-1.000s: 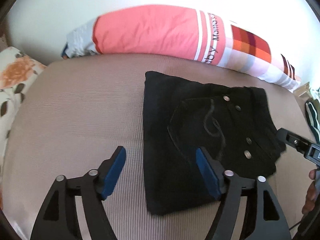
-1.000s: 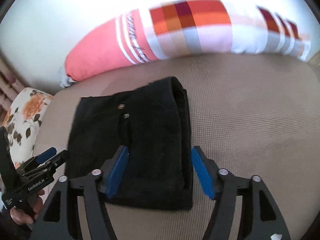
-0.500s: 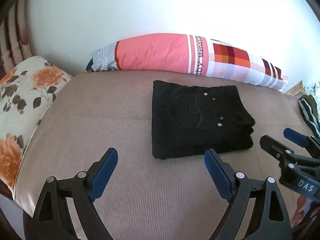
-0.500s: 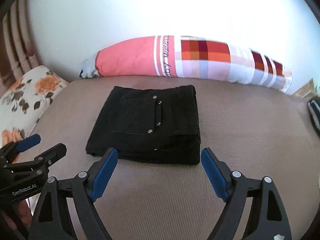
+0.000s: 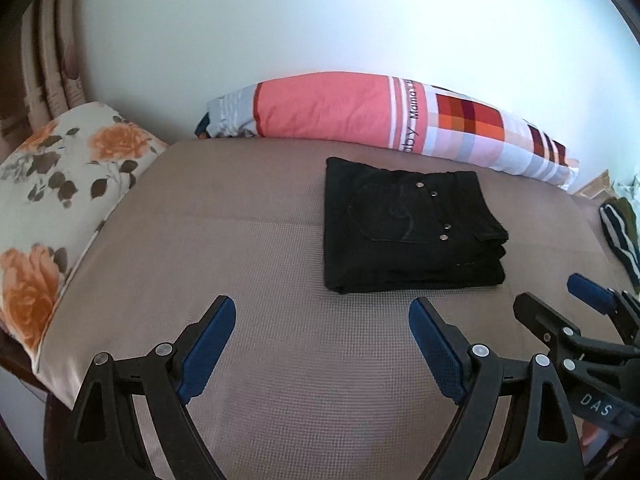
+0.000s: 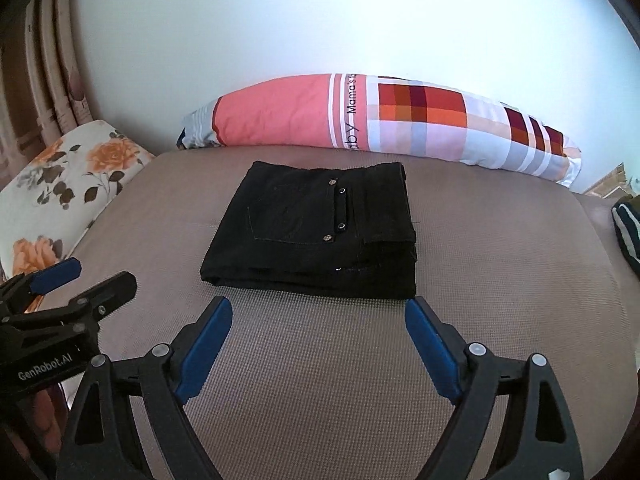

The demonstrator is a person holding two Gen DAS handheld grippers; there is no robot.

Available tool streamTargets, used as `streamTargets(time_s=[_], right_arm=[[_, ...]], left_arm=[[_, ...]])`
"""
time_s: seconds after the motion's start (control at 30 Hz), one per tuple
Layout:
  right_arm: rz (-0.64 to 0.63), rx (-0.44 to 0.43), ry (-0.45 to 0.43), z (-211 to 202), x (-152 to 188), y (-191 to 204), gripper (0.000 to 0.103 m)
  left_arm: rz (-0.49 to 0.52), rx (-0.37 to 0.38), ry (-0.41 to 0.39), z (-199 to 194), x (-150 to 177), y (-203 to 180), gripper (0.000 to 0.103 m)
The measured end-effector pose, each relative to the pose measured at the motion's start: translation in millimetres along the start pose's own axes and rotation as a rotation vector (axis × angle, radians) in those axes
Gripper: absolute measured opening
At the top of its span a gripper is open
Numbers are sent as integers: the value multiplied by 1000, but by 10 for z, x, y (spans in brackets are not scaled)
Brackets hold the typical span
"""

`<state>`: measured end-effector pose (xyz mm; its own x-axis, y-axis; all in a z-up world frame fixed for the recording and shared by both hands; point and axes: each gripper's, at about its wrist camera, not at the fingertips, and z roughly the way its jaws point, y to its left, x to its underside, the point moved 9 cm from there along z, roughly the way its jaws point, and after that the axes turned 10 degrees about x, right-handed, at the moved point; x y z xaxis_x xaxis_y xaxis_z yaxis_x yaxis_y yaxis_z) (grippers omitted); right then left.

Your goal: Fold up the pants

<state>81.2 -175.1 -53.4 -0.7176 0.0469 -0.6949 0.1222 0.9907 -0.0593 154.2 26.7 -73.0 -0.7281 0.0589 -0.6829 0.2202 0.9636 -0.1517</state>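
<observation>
Floral pillow [image 5: 60,200]: lay at the far left edge of the bed [image 5: 240,240], orange roses on white.
Left tool [image 5: 322,322]: hovered over bare bed cover, jaws spread wide with nothing between them, having just been opening; its 2 blue pads [image 5: 208,340] were clear of the cloth.
Pants [image 5: 404,232]: black, folded into a compact stack, lay flat mid-bed beyond both tools, 4 metal rivets and a back pocket facing up.
Long pillow [image 5: 360,114]: coral and checked, lay along the wall just behind the pants.
Right tool [image 6: 318,316]: released, jaws wide and just been opening, empty, near the stack's front edge but not touching it.
Striped garment [image 6: 628,232]: at the far right edge.
</observation>
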Motion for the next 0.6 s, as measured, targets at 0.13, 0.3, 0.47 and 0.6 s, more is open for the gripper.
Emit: streamTargets(time_s=[0.13, 0.3, 0.47, 0.6], right_arm=[[-9, -3, 15, -16, 54, 21, 86], [-19, 2, 26, -29, 125, 71, 86], [-27, 10, 29, -36, 162, 92, 87], [-23, 10, 38, -19, 186, 88, 87]], left_arm=[[28, -32, -16, -56, 32, 1, 88], [24, -46, -3, -63, 89, 16, 88], [19, -59, -1, -73, 126, 30, 88], [13, -74, 1, -80, 152, 53, 88]])
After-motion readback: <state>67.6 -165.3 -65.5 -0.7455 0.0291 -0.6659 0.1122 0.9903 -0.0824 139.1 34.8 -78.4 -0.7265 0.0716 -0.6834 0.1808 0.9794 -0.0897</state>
